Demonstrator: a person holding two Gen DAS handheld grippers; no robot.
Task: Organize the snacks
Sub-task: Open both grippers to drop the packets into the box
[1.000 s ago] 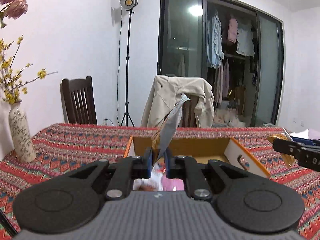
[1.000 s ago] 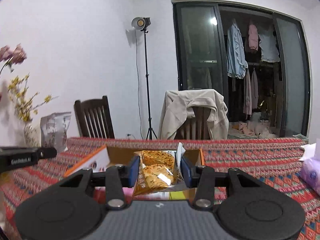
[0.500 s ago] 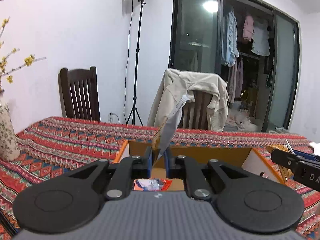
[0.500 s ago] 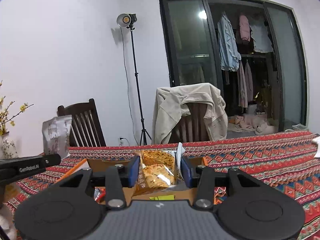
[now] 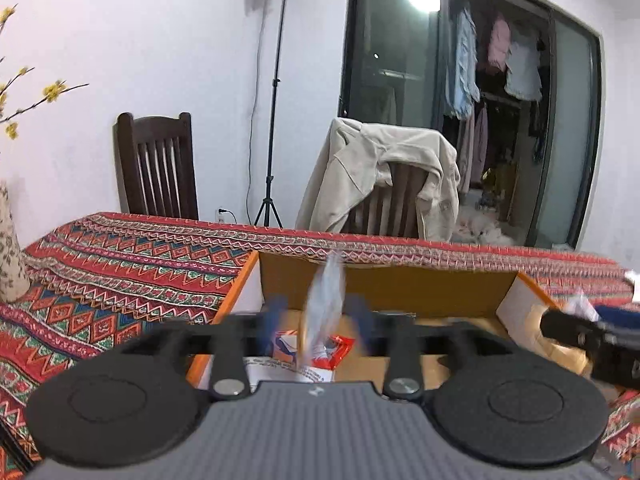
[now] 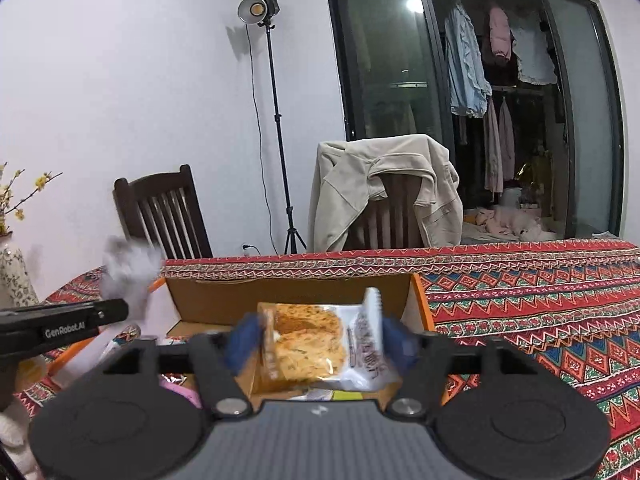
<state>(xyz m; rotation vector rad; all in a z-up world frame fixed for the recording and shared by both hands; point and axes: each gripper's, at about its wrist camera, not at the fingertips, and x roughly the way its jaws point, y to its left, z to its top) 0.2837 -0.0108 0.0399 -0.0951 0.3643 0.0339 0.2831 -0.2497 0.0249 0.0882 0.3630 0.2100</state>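
Cardboard walls of the box (image 5: 440, 292) frame both drops, so each packet should be let go low and inside them. The left tongs (image 5: 318, 320) stand apart, the grey packet (image 5: 324, 308) blurred between the tips, seemingly falling loose. The right tongs (image 6: 318, 338) look parted around the orange snack (image 6: 308, 344); whether they touch it I cannot tell. Best to lay packets flat beside those already inside.
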